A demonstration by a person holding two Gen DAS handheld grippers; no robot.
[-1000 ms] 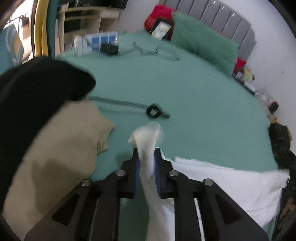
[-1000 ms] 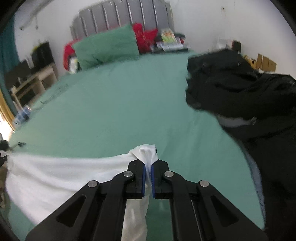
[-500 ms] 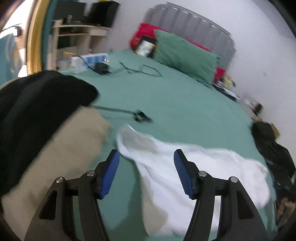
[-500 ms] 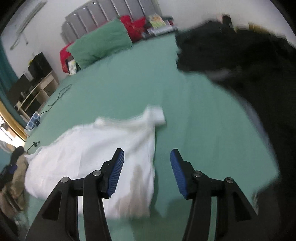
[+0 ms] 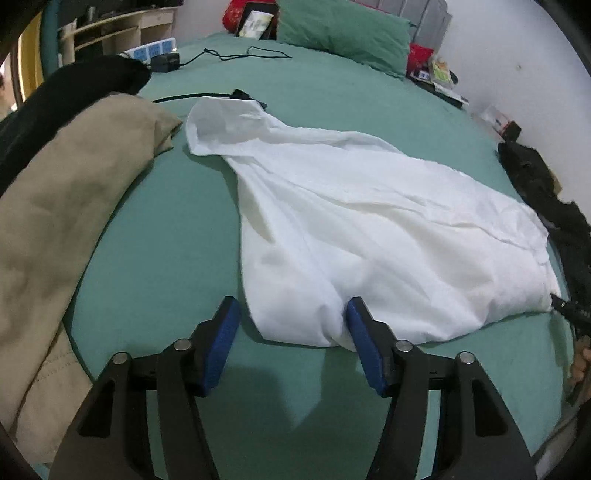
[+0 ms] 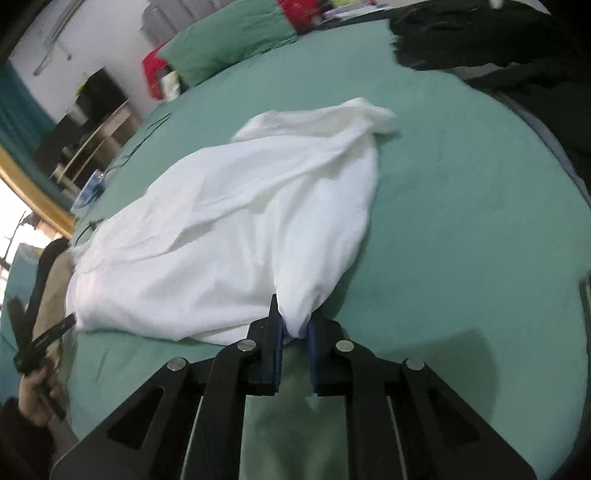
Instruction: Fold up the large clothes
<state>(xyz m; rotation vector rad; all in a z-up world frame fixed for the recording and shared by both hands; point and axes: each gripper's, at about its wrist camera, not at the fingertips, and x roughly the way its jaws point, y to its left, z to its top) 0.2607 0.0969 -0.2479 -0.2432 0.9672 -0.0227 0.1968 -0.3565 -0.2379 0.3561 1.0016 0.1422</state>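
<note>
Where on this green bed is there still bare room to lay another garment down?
Bare sheet lies between the white garment and the green pillow. The left is crowded by tan clothing, the right by black clothes.

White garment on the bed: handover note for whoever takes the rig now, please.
Left gripper: jaws closing around the near edge of the white garment, pads not yet pressing it.
Right gripper: jaws closing, a bunched corner of the garment pinched between its pads.
Garment: spread loosely and wrinkled on the green bed, a sleeve at each far corner. Beige and black clothes lie piled at the sides.
Done: garment laid out.
Left: finish both grips on the near edge, then fold; no fold is made yet.
</note>
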